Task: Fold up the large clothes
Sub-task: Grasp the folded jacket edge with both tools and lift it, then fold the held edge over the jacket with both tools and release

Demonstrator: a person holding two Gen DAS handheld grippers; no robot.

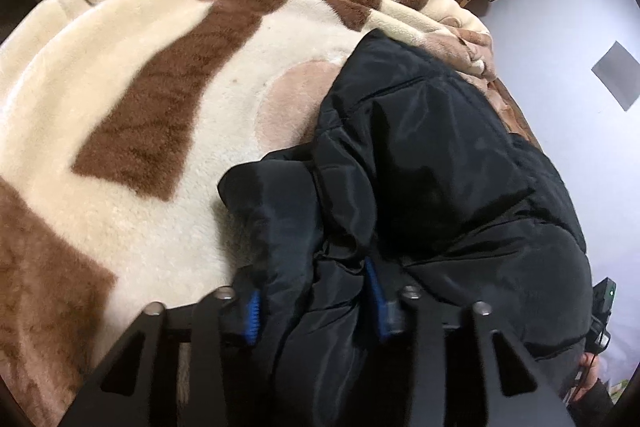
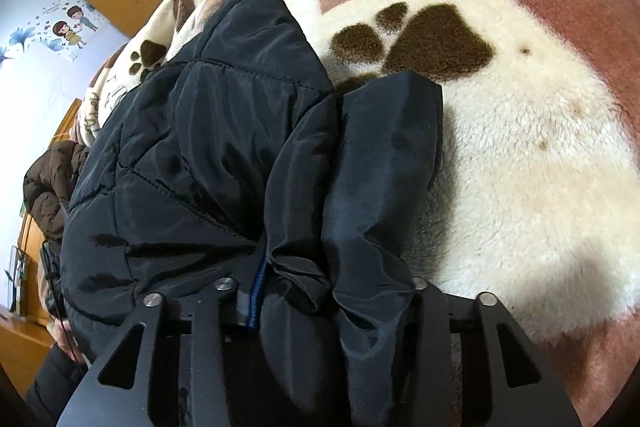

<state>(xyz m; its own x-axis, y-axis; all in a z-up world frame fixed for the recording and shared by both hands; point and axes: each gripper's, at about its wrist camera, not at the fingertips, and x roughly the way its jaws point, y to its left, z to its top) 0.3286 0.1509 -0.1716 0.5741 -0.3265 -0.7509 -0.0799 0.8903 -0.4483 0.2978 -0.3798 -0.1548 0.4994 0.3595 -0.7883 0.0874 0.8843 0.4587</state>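
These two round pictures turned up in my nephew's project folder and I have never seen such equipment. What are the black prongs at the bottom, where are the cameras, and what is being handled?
No robot here: a person holds a two-finger gripper in each hand, each carrying a wide-angle camera looking along its fingers. One picture comes from the left gripper, the other from the right gripper. The prongs are those fingers, with blue pads. A black quilted puffer jacket lies on a cream and brown fleece blanket with paw prints on a bed. Both grippers are pinching bunched jacket fabric, the right one a sleeve-like fold.
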